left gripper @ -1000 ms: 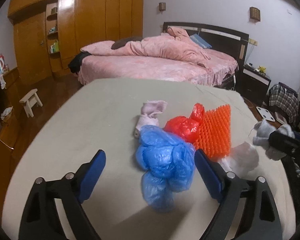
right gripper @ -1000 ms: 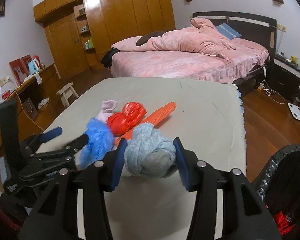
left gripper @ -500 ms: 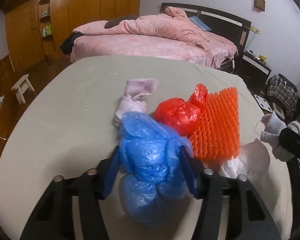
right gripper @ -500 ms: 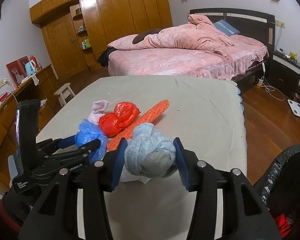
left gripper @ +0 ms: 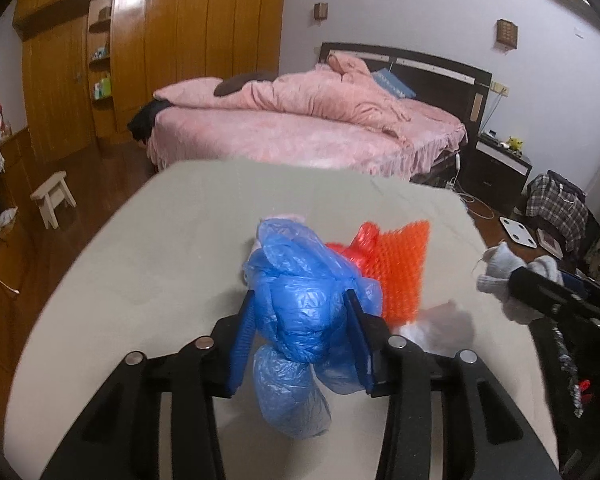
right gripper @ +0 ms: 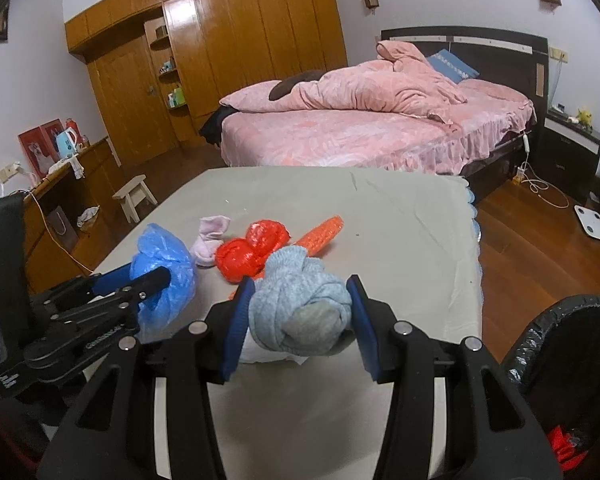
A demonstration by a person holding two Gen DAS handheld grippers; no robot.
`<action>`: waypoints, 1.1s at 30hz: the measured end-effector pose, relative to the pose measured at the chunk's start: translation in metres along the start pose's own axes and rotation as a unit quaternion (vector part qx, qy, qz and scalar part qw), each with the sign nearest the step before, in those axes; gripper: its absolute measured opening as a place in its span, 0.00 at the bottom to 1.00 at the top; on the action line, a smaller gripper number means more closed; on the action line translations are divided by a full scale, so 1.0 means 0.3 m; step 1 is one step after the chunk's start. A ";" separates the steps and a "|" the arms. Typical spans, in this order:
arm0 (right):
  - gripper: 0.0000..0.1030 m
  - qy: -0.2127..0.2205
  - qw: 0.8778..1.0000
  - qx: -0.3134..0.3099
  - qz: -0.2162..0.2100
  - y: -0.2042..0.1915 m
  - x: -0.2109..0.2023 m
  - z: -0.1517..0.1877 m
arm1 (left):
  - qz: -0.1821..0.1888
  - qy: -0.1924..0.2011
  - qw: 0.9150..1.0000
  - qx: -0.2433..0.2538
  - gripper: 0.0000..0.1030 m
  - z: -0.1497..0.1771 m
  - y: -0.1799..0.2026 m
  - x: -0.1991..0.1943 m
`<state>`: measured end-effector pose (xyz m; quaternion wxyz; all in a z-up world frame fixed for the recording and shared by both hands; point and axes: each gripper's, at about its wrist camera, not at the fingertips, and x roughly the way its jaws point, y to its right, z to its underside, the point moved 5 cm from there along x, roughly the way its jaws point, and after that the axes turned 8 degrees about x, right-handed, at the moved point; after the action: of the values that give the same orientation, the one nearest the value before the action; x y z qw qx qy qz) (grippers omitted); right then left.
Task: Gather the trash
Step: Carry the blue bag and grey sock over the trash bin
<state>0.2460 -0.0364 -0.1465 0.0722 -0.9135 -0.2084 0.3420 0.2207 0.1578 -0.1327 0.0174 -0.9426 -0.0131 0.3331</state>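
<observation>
Table [right gripper: 400, 216] w/ grey cloth filled the lower centre of both views. Bin [right gripper: 572, 344], black-lined, sat at lower right of the right view, off the table edge.

Left gripper [left gripper: 302, 326] was clamped on the blue bag [left gripper: 300, 304], centre-low in the left view; bag looked lifted off the cloth, long axis roughly vertical, loose tail hanging toward the frame bottom. Right gripper [right gripper: 300, 316] was clamped on the sock ball [right gripper: 298, 300], lower centre of the right view; ball is round, no real long axis, knot end facing the cam.

On the table behind: orange mesh [left gripper: 404, 268], long axis running away from the cam; red bag [right gripper: 252, 250] touching it; pink sock [right gripper: 210, 238] just left of that.

Risks, as I judge: blue film is slippery & squashy, so it could slide out of the pads en route to the bin; hanging tail might snag the mesh or red bag. Two grippers near each other could clash if both swing to the bin at once.
</observation>
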 end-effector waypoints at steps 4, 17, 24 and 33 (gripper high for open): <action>0.45 0.006 1.000 -0.001 -0.004 -0.013 -0.044 -0.010 | -0.002 0.006 1.000 -0.003 0.41 -0.024 0.012 -0.054; 0.45 0.037 0.999 0.002 -0.002 0.010 -0.236 -0.024 | 0.017 0.035 0.999 0.011 0.41 -0.074 0.124 -0.187; 0.45 0.058 0.998 0.005 0.006 0.049 -0.361 -0.030 | 0.035 0.050 0.998 0.023 0.41 -0.092 0.208 -0.250; 0.45 0.085 0.996 0.011 0.022 0.108 -0.501 -0.014 | 0.069 0.064 0.995 0.045 0.41 -0.100 0.338 -0.315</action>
<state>0.1574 -0.1303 -0.0628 0.0916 -0.9427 -0.1776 0.2672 0.1673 0.0523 -0.0543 0.0375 -0.9590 0.0677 0.2726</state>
